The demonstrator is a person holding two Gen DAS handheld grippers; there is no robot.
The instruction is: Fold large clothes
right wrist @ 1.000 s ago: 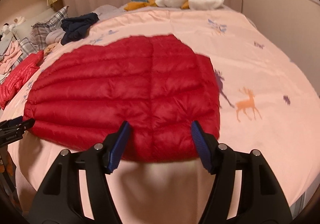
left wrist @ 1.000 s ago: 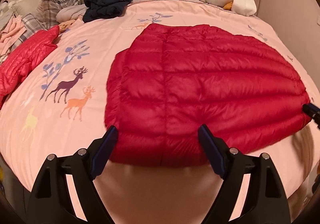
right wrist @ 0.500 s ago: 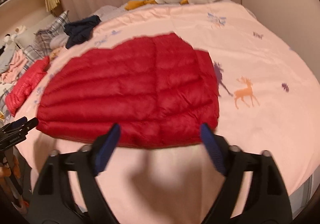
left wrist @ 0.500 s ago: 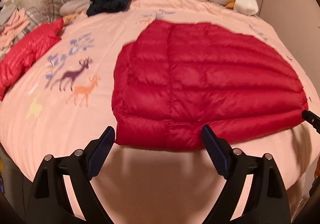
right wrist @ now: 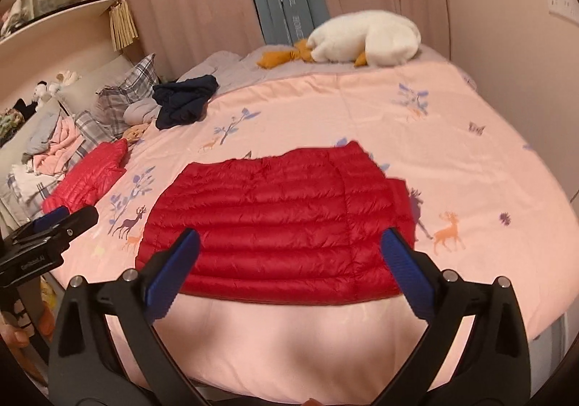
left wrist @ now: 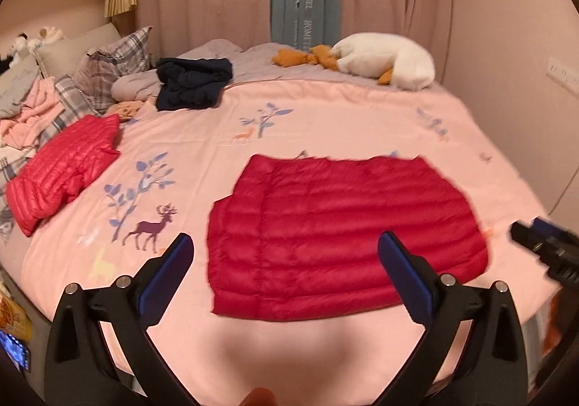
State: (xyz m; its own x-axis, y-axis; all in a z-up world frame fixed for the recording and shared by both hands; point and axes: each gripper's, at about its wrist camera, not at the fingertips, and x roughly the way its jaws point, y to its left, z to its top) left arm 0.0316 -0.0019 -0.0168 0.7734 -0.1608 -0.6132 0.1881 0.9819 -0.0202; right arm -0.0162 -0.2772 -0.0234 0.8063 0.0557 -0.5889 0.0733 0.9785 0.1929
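Crosswise, seemingly flat, folded red jacket [left wrist: 343, 243]

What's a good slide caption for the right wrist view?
Red puffer jacket lying folded on the pink bedspread, right claw opening above it, empty.

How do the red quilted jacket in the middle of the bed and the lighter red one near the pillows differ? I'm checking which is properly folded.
The dark red jacket lies flat as a neat rectangle mid-bed; the lighter red jacket sits rumpled at the bed's edge, partly against the plaid pillows. The first is deep crimson, the second a pinker coral. In these views the first looks larger. Both are puffy, with horizontal quilting.
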